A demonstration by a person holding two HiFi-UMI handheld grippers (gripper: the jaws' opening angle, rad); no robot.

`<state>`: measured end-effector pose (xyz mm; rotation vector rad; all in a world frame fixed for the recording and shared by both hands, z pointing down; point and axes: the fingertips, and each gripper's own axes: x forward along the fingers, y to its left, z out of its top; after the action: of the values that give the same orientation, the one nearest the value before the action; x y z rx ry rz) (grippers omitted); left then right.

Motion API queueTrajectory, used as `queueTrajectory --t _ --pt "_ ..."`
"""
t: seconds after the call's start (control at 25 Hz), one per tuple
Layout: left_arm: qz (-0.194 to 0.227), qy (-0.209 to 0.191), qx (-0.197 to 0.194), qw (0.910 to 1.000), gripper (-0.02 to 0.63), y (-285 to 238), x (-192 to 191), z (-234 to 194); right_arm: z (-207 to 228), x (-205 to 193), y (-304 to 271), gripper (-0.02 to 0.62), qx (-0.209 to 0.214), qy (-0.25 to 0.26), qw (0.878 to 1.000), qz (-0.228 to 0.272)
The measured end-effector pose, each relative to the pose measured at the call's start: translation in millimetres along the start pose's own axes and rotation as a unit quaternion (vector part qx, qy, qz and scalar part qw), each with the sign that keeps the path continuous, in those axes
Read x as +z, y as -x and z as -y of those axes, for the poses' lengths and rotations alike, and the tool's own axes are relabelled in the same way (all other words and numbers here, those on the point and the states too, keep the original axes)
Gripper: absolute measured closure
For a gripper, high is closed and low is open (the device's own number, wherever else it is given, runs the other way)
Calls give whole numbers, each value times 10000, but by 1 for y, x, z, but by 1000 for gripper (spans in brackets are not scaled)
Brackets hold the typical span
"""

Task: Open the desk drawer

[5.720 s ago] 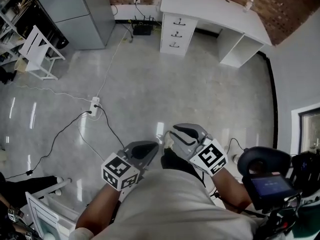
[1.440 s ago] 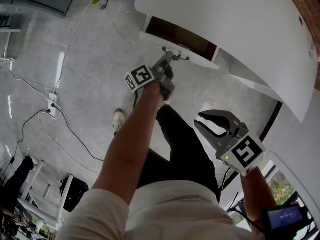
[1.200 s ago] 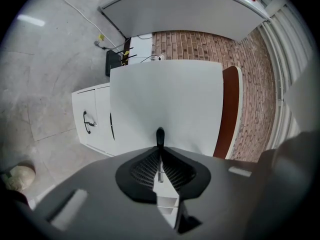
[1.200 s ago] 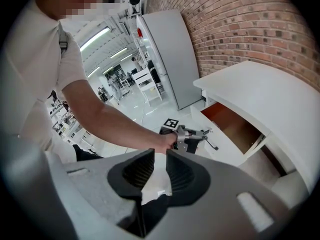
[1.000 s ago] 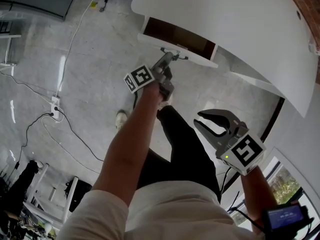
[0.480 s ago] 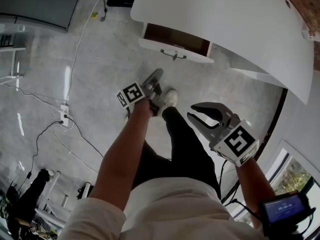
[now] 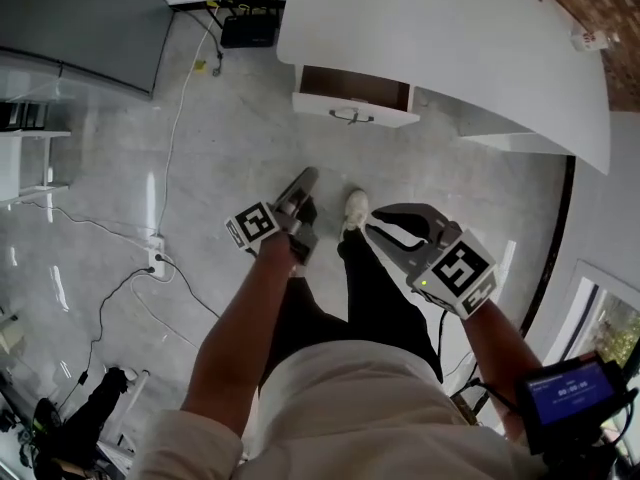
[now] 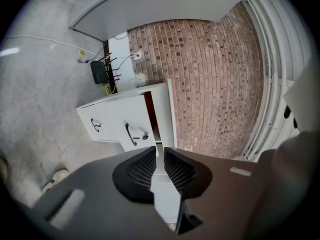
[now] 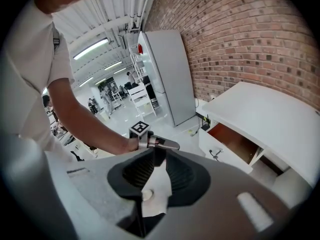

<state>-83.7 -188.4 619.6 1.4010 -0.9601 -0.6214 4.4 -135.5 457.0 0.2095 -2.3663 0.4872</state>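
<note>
The white desk (image 7: 450, 28) stands at the top of the head view. Its top drawer (image 7: 355, 106) is pulled out, showing a brown inside, with a dark handle (image 7: 350, 116) on its front. My left gripper (image 7: 303, 178) hangs over the floor short of the drawer, jaws nearly together and holding nothing. In the left gripper view the drawer front (image 8: 125, 124) and its handle (image 8: 129, 133) lie beyond the left gripper (image 8: 158, 151). My right gripper (image 7: 372, 220) is lower right, also holding nothing. The right gripper view shows the open drawer (image 9: 232, 144) past the right gripper (image 9: 159, 154).
A grey cabinet (image 7: 80, 18) stands at the upper left. A black box (image 7: 248, 30) with cables sits by the wall. A power strip (image 7: 157, 258) and cords lie on the floor at the left. The person's shoe (image 7: 354, 208) is between the grippers.
The left gripper has let go of the drawer handle and drawn back toward the person. The person has stepped away from the desk, the drawer stays open, and the right gripper has moved little.
</note>
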Motion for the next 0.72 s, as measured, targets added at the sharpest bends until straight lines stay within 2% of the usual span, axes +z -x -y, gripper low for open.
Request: queueTrajectory --t 0.2,0.36,0.48,0.72 --pt "-535 -518 -208 9970 575 41 -5 51 -22 18 5 520 -206 -35 9994 270" --pt "-804 -1049 -285 9908 604 76 -7 92 -39 28 7 520 -298 -41 9986 436" --pt "-1065 -1538 -414 9815 604 94 -5 130 -49 39 7 520 -395 -105 9972 634" --pt "-1692 -2366 -628 9547 606 126 -23 200 -77 61 20 528 -624 -58 9915 1144"
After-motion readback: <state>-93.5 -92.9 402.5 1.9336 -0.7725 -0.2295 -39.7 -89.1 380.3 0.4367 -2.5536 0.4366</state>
